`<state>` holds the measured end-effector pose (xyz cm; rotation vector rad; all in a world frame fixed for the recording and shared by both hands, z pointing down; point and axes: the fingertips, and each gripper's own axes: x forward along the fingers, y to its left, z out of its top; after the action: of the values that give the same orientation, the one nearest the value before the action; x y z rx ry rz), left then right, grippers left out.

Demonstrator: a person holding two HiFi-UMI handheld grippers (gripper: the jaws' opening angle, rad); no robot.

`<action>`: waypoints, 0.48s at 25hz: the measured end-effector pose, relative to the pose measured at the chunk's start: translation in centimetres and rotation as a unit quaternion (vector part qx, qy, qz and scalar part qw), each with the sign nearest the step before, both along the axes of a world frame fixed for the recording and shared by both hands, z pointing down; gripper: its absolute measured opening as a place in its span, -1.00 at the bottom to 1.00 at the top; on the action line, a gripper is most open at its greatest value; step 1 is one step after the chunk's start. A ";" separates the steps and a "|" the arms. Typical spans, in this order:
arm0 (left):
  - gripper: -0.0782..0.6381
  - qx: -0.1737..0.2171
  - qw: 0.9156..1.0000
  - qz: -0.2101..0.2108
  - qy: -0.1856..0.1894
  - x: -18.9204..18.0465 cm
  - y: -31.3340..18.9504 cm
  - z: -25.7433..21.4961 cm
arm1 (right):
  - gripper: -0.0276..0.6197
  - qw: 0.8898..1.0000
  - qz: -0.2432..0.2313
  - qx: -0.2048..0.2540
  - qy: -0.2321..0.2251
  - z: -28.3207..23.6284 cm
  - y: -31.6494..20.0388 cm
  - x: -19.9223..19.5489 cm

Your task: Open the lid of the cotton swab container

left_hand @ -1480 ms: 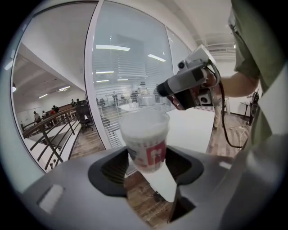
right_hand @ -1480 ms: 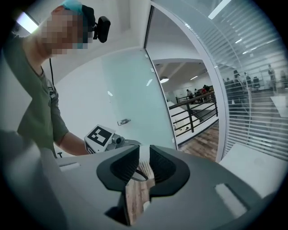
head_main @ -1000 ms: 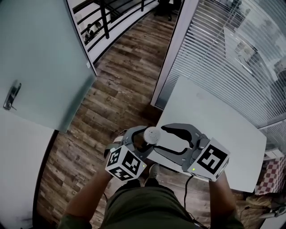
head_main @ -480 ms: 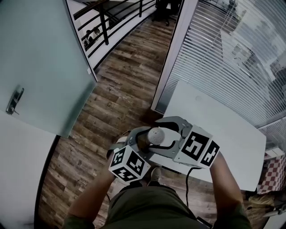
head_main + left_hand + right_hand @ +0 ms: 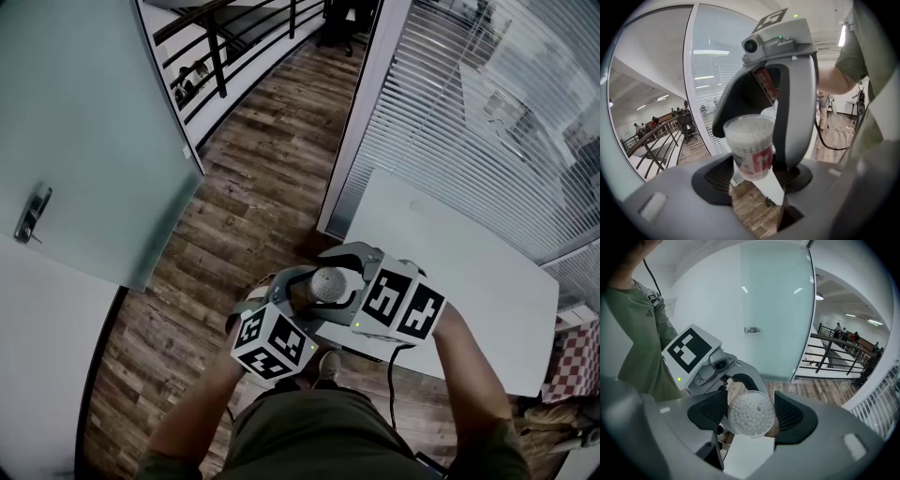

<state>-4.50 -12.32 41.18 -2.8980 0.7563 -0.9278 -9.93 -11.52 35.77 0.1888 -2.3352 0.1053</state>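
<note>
The cotton swab container (image 5: 325, 281) is a clear round tub packed with white swabs, with a red-and-white label (image 5: 759, 161). My left gripper (image 5: 754, 177) is shut on its lower body and holds it tilted in the air. My right gripper (image 5: 750, 412) faces the lid (image 5: 751, 413) end-on. Its jaws have just been opening and now stand wide, one on each side of the lid, with small gaps showing. In the head view the two grippers meet at the container, above the white table's near corner.
A white table (image 5: 450, 272) lies to the right, under a glass wall with blinds (image 5: 469, 122). On the left a frosted glass door (image 5: 84, 141) stands open over the wooden floor (image 5: 253, 178). A black railing (image 5: 216, 47) runs at the back.
My right gripper has swung left and down onto the container, and its jaws have spread wider around the lid end. The left gripper has kept still with the container.
</note>
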 end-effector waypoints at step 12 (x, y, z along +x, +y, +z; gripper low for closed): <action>-0.05 -0.005 1.000 -0.005 -0.004 0.2 0.1 0.1 | -0.03 1.000 0.011 0.010 0.021 1.0 -0.5 0.1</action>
<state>-4.32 -12.26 41.28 -2.8996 0.7703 -0.9452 -9.83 -12.01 36.82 0.2242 -2.2938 0.0876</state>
